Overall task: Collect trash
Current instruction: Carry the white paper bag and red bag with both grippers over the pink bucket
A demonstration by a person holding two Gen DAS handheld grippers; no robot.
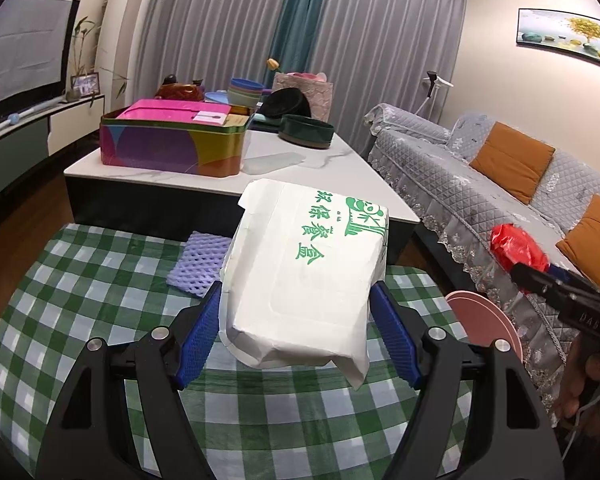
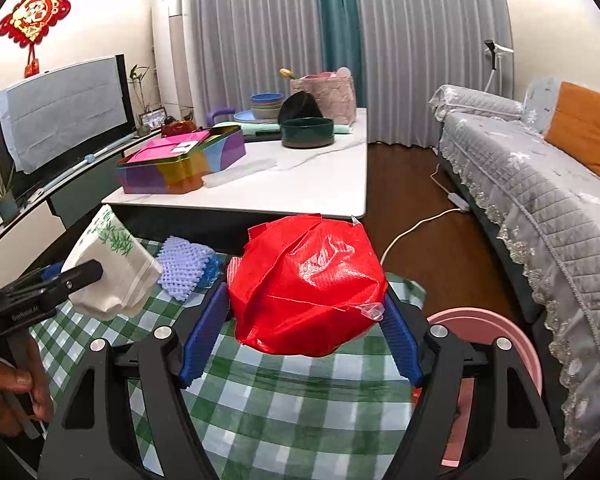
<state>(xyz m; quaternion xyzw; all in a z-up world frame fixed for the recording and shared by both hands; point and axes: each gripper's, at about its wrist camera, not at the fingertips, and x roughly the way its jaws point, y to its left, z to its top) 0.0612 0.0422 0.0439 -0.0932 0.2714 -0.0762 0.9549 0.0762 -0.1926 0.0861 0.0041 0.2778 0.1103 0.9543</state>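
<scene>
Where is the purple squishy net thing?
The purple foam net lies on the checked cloth at its far edge, left of the white box in the left wrist view.

Cloth [image 1: 100,280] on the near worktop: green & white checks. Paper box [image 1: 300,280]: white w/ green print. Crumpled wrapper [image 2: 304,284]: bright red, glossy. Foam net [image 2: 184,266]: pale lilac. Bin [image 2: 496,332]: pink. Hand-held gripper pads [image 1: 198,344]: blue, on black frames. Sofa cushions [image 1: 512,160]: orange. Tin [image 1: 172,148]: multicolour, pink lid.
</scene>
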